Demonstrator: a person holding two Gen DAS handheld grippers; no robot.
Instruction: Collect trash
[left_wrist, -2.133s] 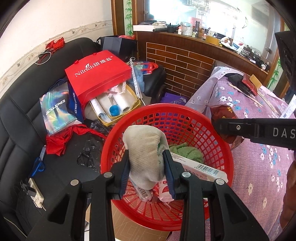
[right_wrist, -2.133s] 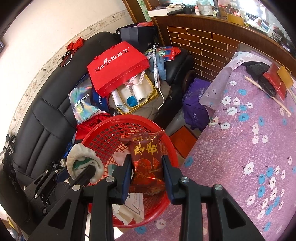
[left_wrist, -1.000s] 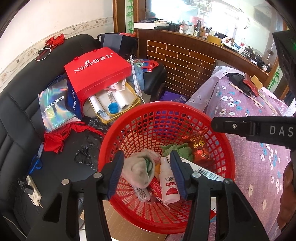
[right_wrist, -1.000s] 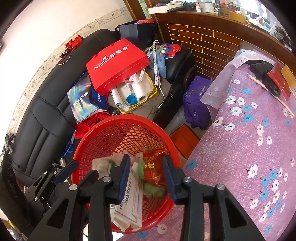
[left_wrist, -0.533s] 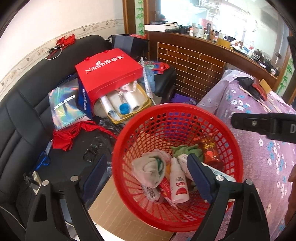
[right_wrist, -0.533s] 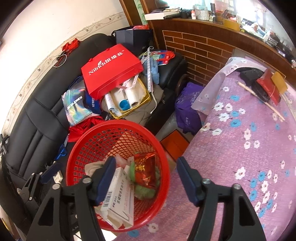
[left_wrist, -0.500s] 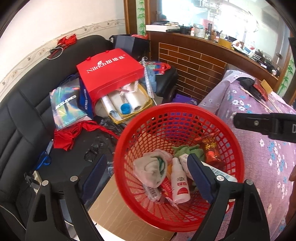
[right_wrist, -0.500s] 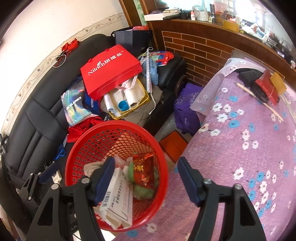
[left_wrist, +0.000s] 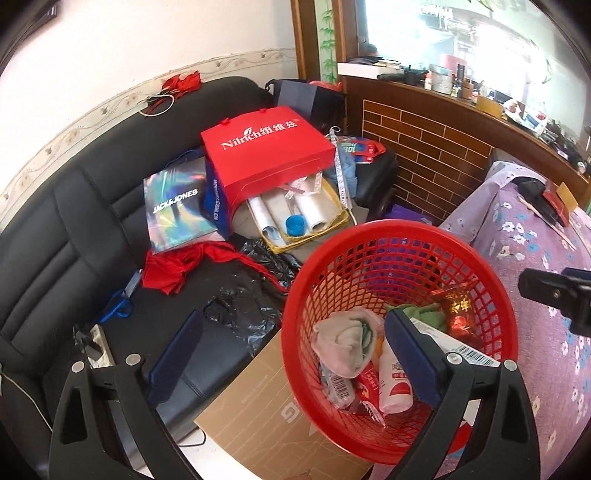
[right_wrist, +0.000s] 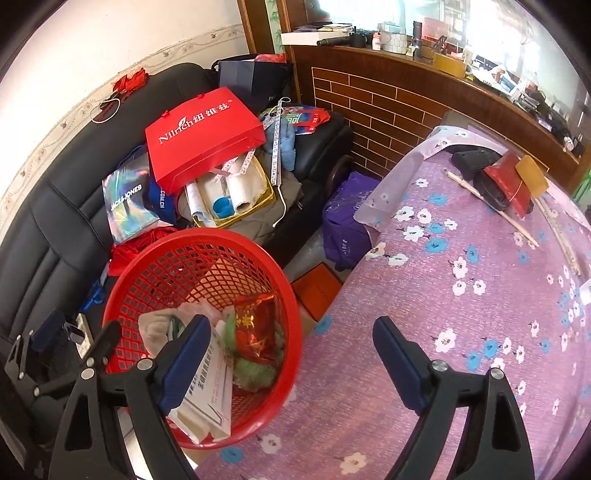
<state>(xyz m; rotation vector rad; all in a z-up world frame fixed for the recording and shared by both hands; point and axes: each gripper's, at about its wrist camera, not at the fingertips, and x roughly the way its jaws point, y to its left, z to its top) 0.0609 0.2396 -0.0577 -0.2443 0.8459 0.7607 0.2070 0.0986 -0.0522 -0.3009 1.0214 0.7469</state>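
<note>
Trash sat heaped in the red basket (left_wrist: 400, 240), and both tools hung empty over it! Left gripper (left_wrist: 291, 356) was spread wide, one blue pad outside the basket's near rim over the cardboard box (left_wrist: 266, 410), the other pad above the pile, so nothing was pinched. Right gripper (right_wrist: 291, 354) was spread just as wide, one finger over the basket, the other over the purple flowered tablecloth (right_wrist: 480, 314).

Down in the basket lay a balled cloth (left_wrist: 343, 341), a white bottle with a red label (left_wrist: 395, 380), a white barcoded carton (right_wrist: 207, 387) leaning on the near wall, a green rag (right_wrist: 255, 369) and a shiny red foil packet (right_wrist: 258, 323). By the look of it, each had been dropped from above and lay where it landed.

The basket stood against the table's near-left edge, probably so things could go from cloth to bin in one short reach.

Farther along the table, at its far edge, lay a black case (right_wrist: 480, 173), a red pouch (right_wrist: 509, 177) and thin sticks (right_wrist: 491, 203). Were those trash? Hard to call. My read: the near stretch of cloth looked done, and any next pick would mean a long reach.

Beyond, the black sofa (left_wrist: 66, 221) carried a red Nilrich bag (left_wrist: 266, 155) and rolls in a yellow tray (left_wrist: 306, 221).
</note>
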